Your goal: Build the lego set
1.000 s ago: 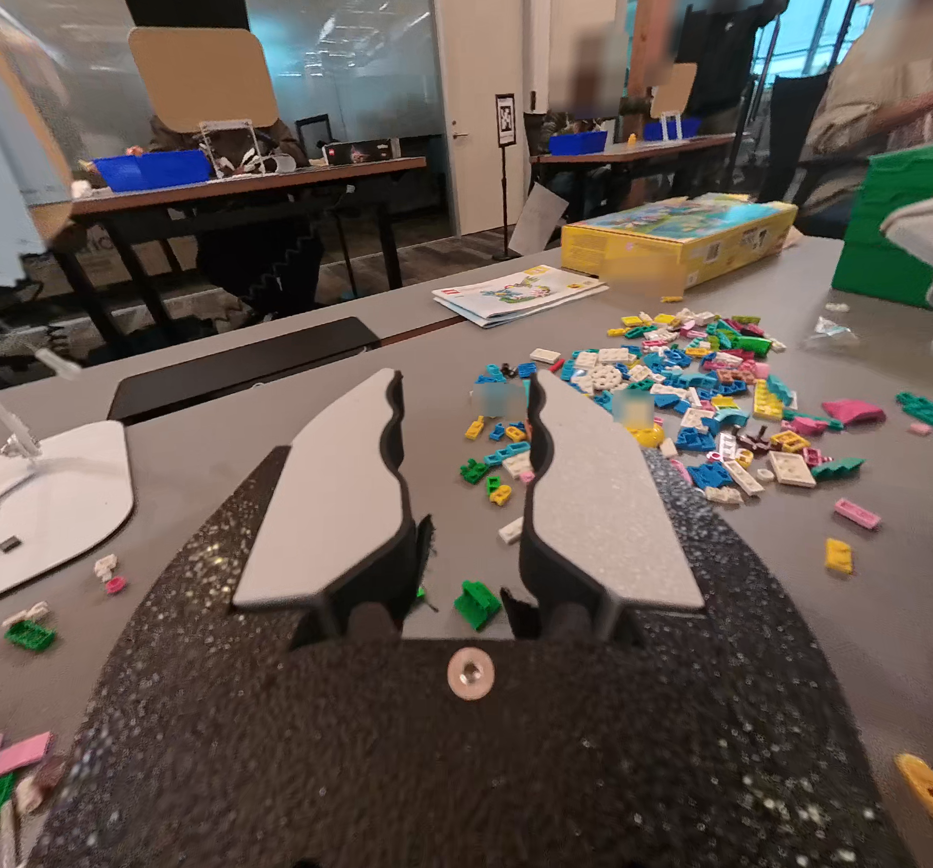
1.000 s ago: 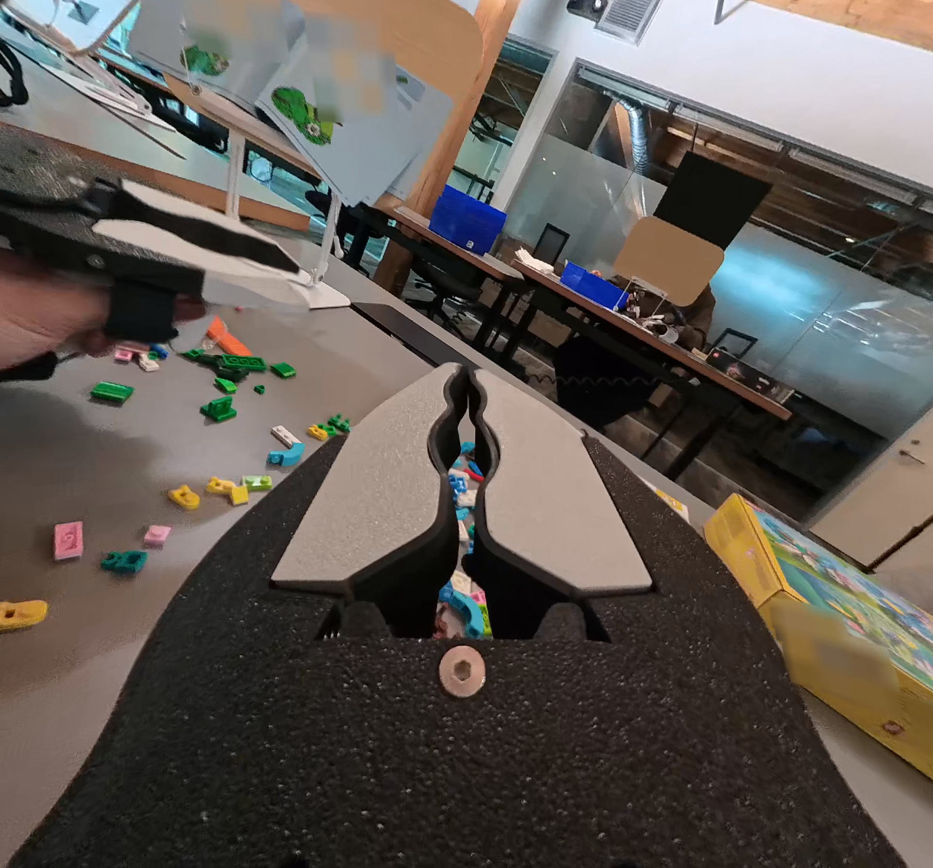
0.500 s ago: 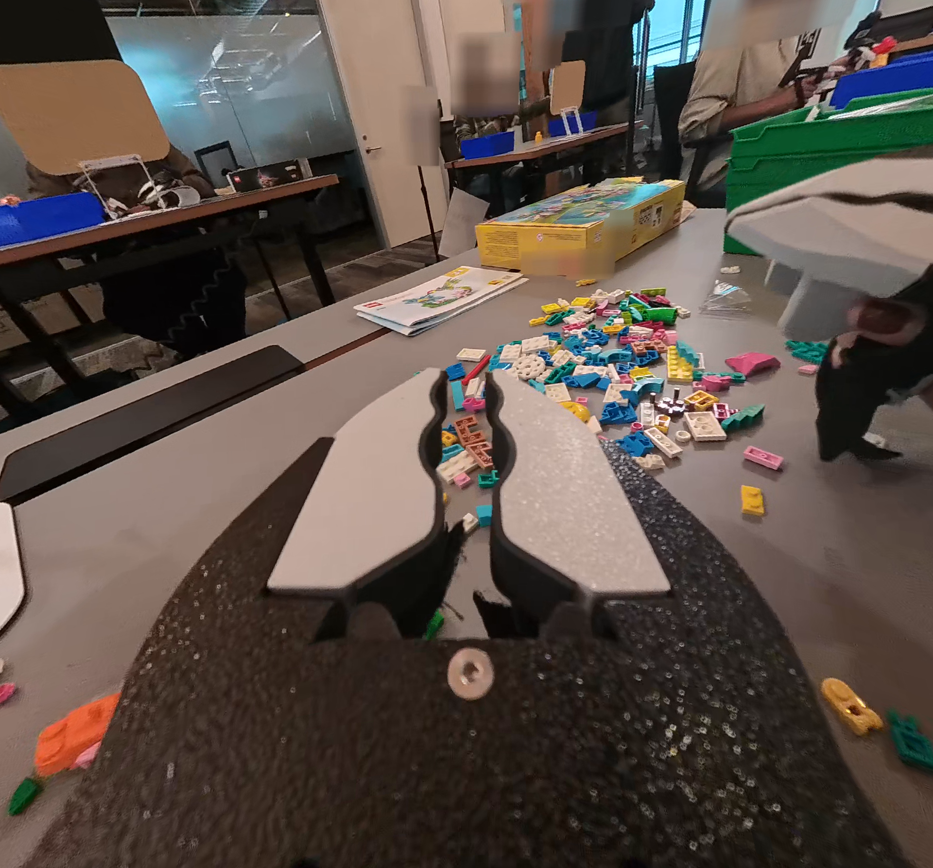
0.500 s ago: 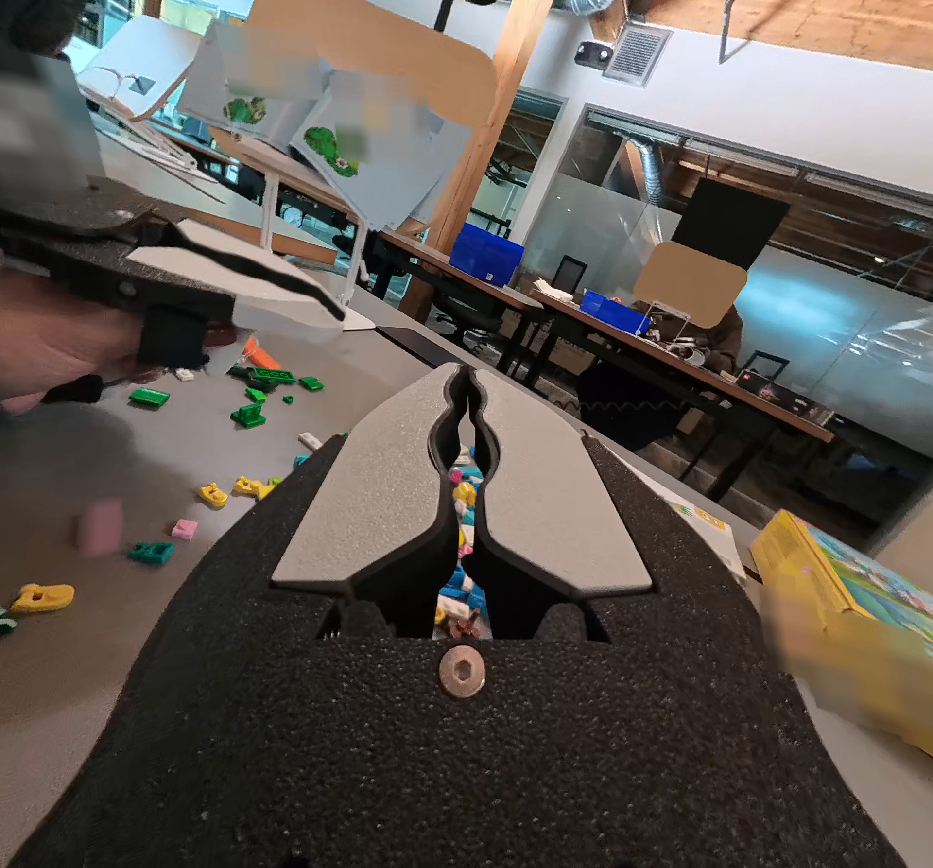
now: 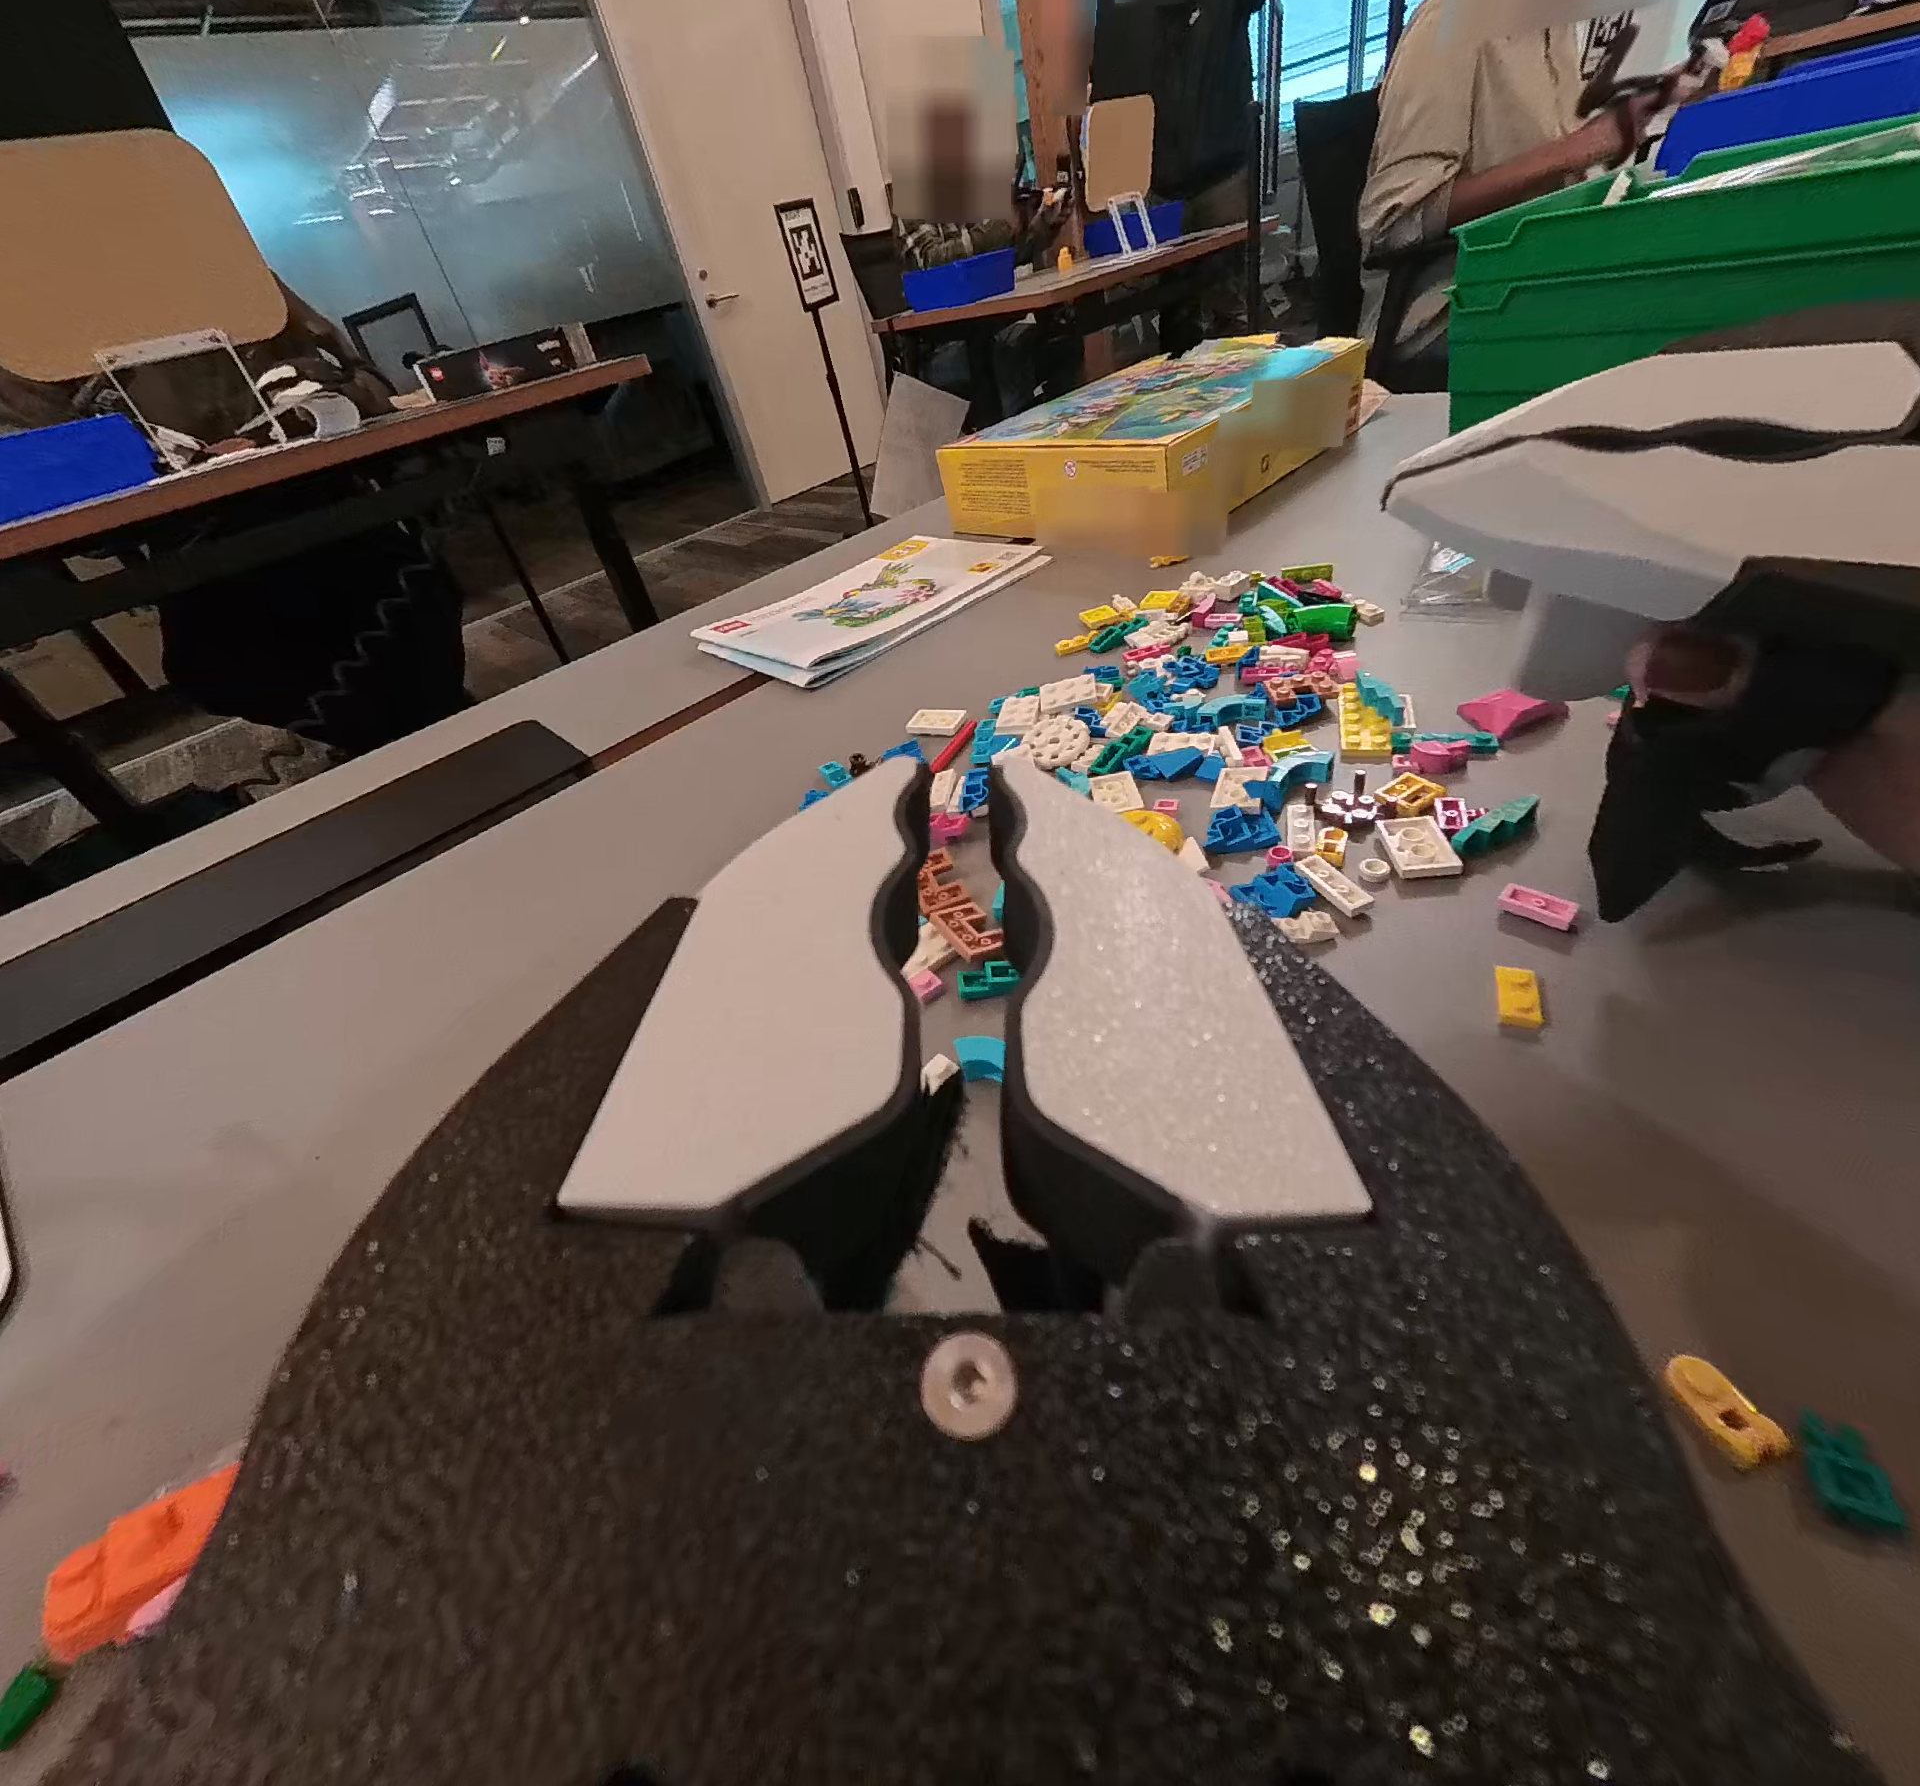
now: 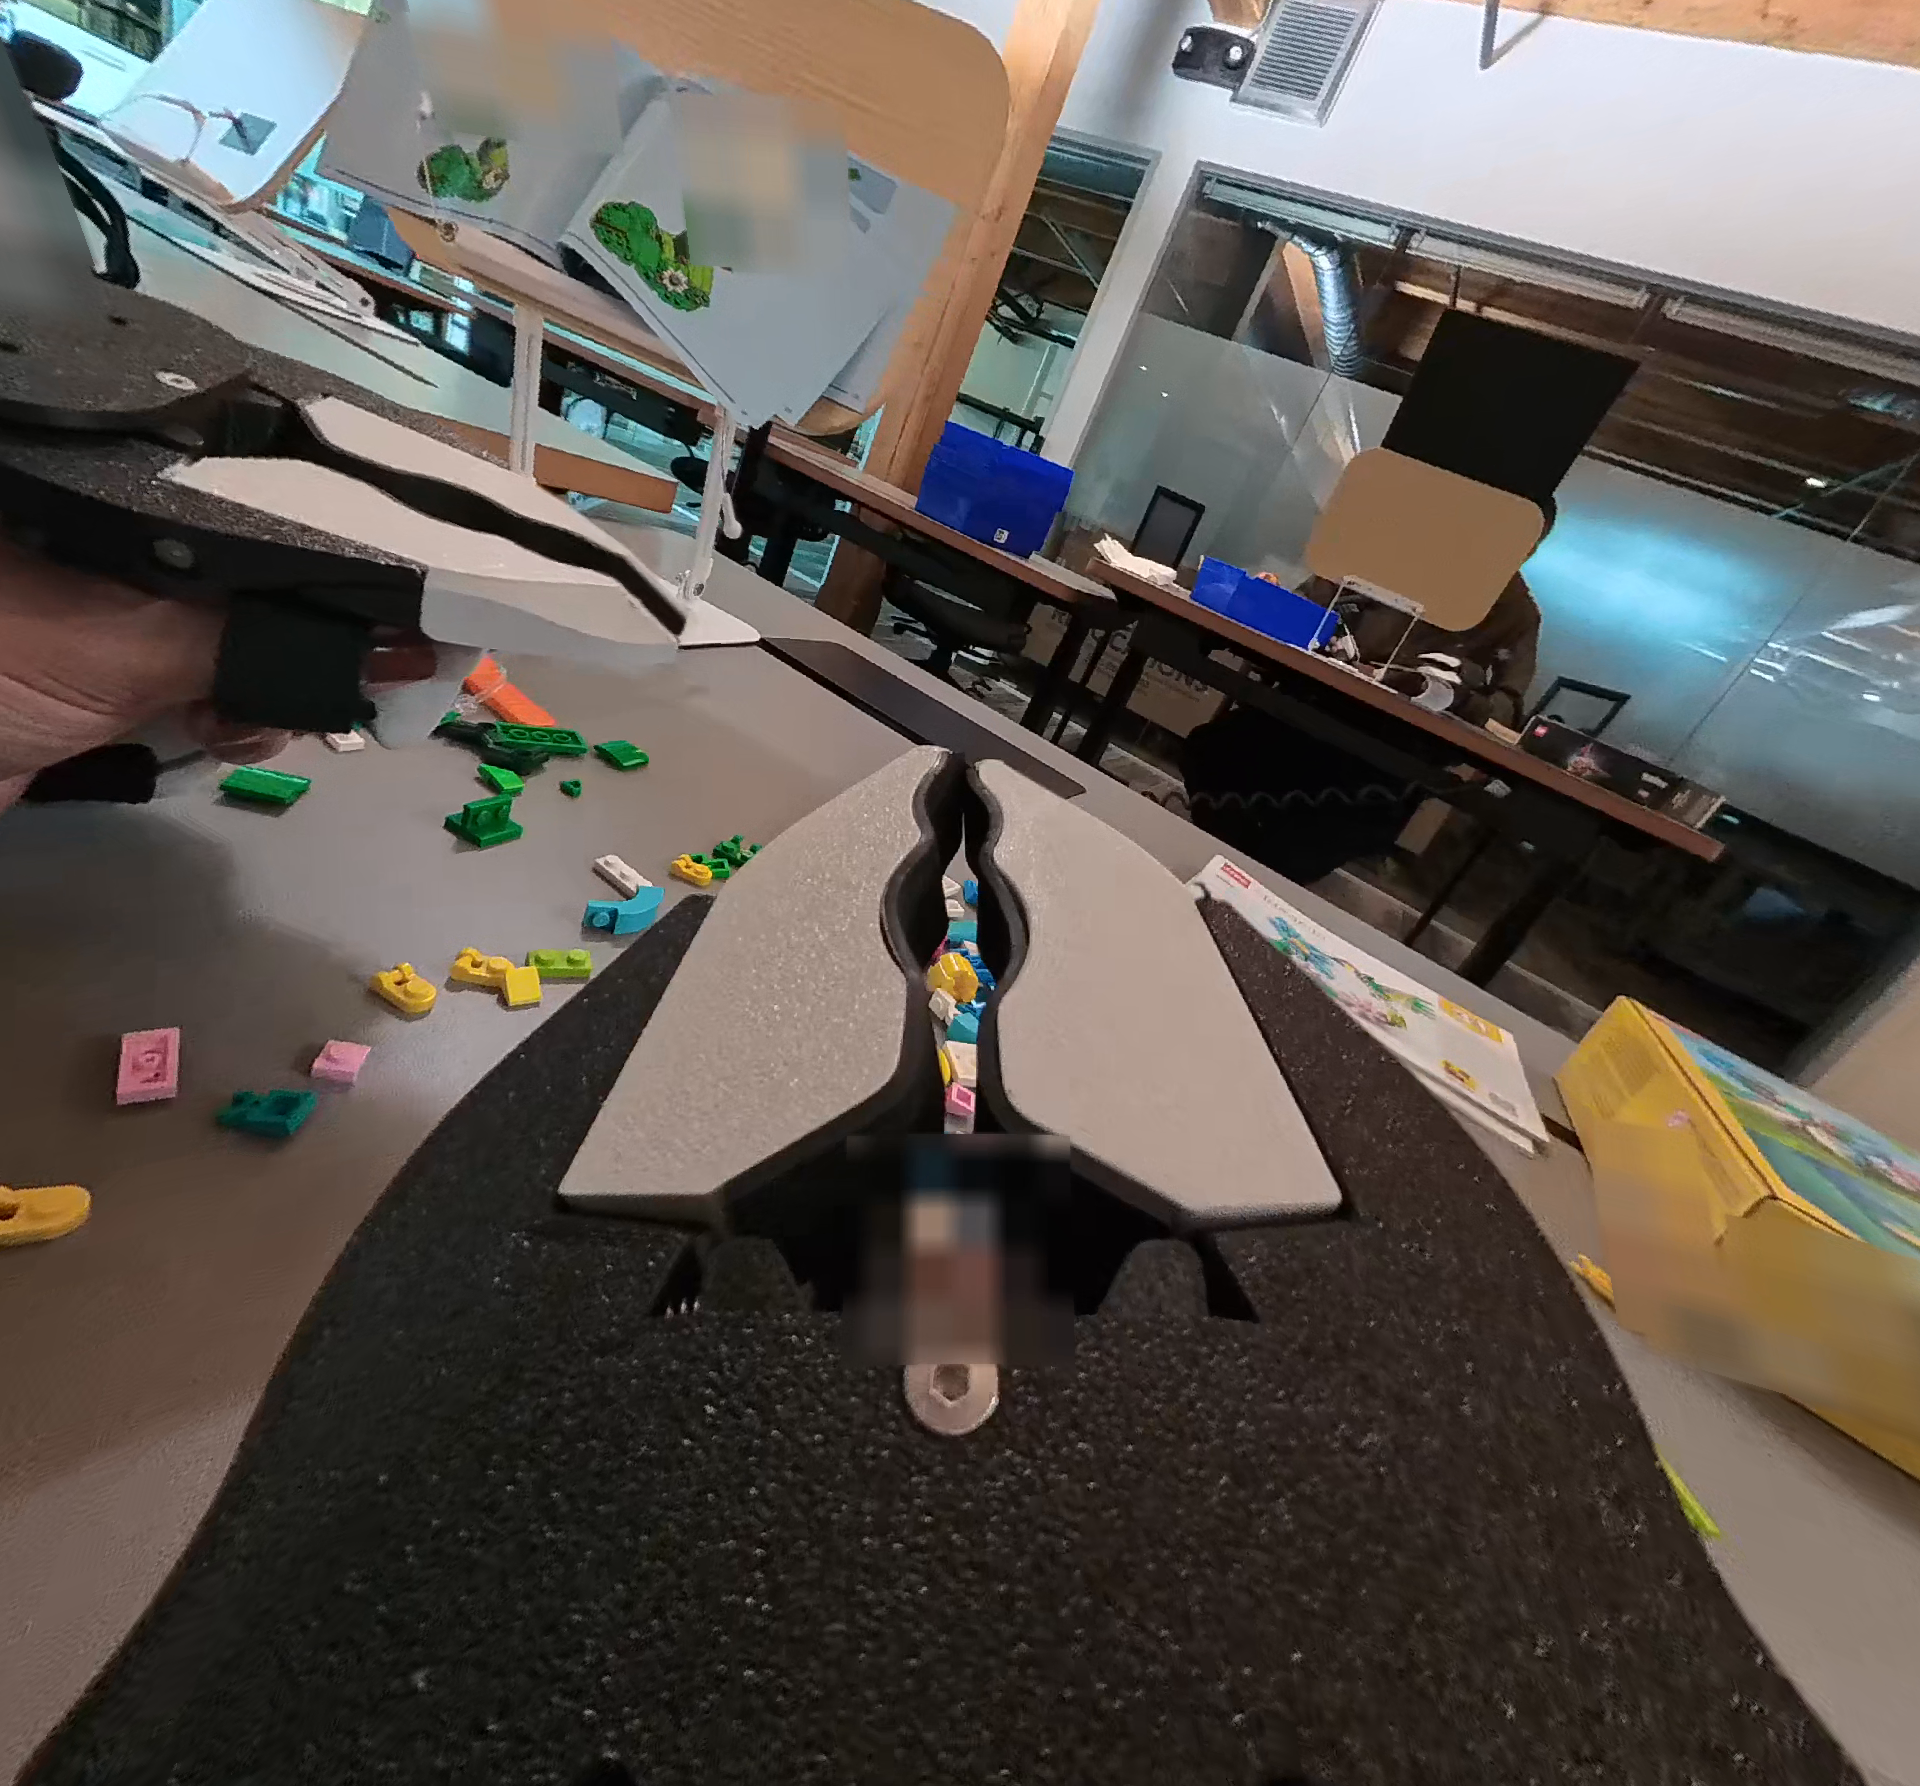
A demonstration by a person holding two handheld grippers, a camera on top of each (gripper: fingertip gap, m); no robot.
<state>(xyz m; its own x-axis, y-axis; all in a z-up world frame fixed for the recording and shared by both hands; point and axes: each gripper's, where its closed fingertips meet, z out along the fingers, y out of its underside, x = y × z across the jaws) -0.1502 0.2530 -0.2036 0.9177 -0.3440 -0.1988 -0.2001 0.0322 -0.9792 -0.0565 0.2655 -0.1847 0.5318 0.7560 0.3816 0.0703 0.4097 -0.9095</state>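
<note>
A pile of small loose bricks (image 5: 1226, 728) in blue, white, pink, yellow and teal lies on the grey table (image 5: 312, 1061), just beyond my left gripper (image 5: 958, 772). Its jaws stand a narrow gap apart with nothing between them, above the near edge of the pile. My right gripper (image 6: 961, 765) is shut and empty, tips touching, held over the same pile. It also shows in the left wrist view (image 5: 1403, 484) at the right. Green bricks (image 6: 520, 744) lie under the left gripper (image 6: 675, 630) in the right wrist view.
A closed instruction booklet (image 5: 862, 598) and a yellow set box (image 5: 1143, 448) lie behind the pile. Green bins (image 5: 1662, 282) stand at the far right. An open booklet on a white stand (image 6: 644, 219) is at the left. An orange piece (image 5: 125, 1570) lies near me. One gripper's finger ends stand about 10 centimeters off the other's. To reach the orange piece (image 5: 125, 1570) in a straight line is about 20 centimeters for my left fingers, about 30 centimeters for my right.
My left gripper has swung right toward the brick pile and its jaws have closed from wide open to a narrow gap. The right gripper has come nearer, still shut.
</note>
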